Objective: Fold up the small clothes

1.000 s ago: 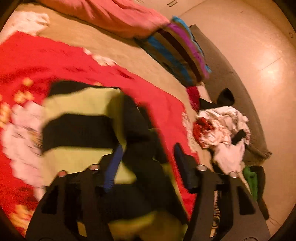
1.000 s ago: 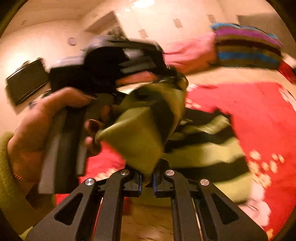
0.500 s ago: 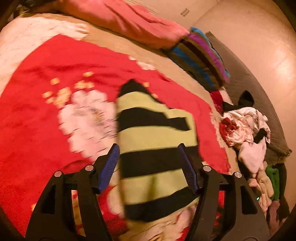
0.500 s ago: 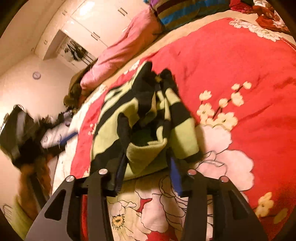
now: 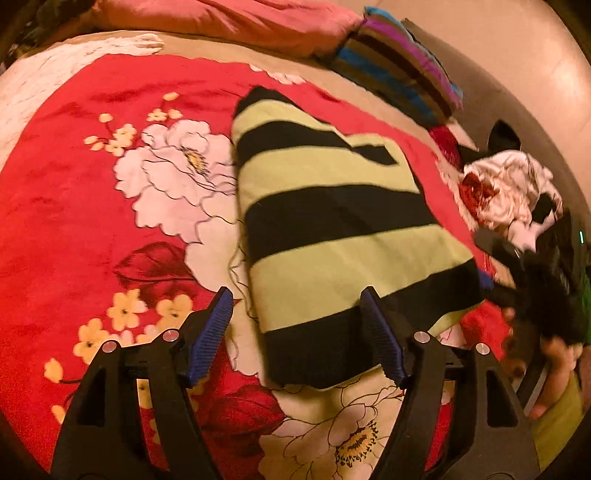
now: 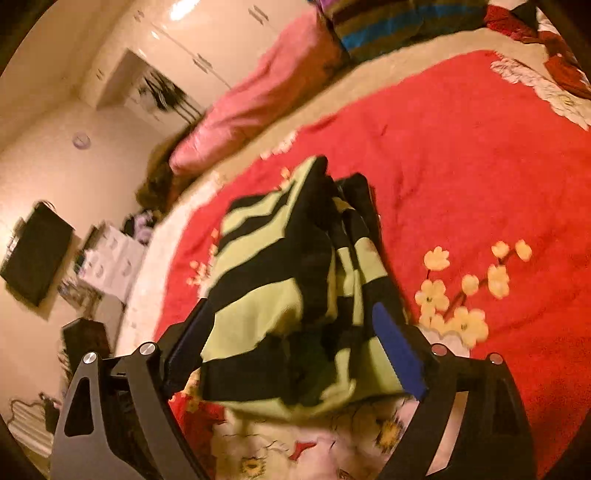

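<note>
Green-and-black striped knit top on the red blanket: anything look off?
Yes. The green-and-black striped knit top lies bunched and uneven along its folded edge in the right wrist view, not flat on the red floral blanket.

Striped sweater [image 5: 332, 229]: broad bands of lime green and black. Blanket [image 5: 74, 206] on the bed: bright red, printed with large white blossoms and small yellow flowers, cream at the far edge. Pillow [image 5: 229, 18] along the far edge: plain pink. Cushion [image 5: 402, 70] at the far right corner: blue, purple, brown stripes. Fingers [image 5: 212, 332] of each gripper: black with blue pads.
</note>
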A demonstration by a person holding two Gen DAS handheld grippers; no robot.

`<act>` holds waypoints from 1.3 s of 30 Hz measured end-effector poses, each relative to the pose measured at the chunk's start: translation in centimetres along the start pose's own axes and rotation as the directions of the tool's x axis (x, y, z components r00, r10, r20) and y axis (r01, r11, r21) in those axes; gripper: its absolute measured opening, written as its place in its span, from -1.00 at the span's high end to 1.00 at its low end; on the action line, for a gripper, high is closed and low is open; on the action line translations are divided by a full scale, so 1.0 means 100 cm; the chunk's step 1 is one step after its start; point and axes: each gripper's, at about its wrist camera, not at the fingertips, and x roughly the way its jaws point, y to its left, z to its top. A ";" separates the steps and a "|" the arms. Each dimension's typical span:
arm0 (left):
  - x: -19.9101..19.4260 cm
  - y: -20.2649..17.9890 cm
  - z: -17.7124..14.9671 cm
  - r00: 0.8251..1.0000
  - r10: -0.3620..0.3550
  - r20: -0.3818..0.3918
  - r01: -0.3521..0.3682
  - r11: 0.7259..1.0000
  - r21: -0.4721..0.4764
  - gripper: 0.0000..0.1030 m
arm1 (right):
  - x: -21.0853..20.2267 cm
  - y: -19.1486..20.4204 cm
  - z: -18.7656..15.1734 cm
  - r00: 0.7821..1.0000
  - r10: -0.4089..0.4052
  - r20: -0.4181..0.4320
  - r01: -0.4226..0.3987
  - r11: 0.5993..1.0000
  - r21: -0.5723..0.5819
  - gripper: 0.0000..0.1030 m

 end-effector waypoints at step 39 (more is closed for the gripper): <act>0.022 -0.008 -0.007 0.998 0.041 -0.040 -0.040 0.999 0.012 -0.39 | -0.015 -0.009 -0.005 0.969 -0.238 0.059 0.245 0.958 -0.148 -0.16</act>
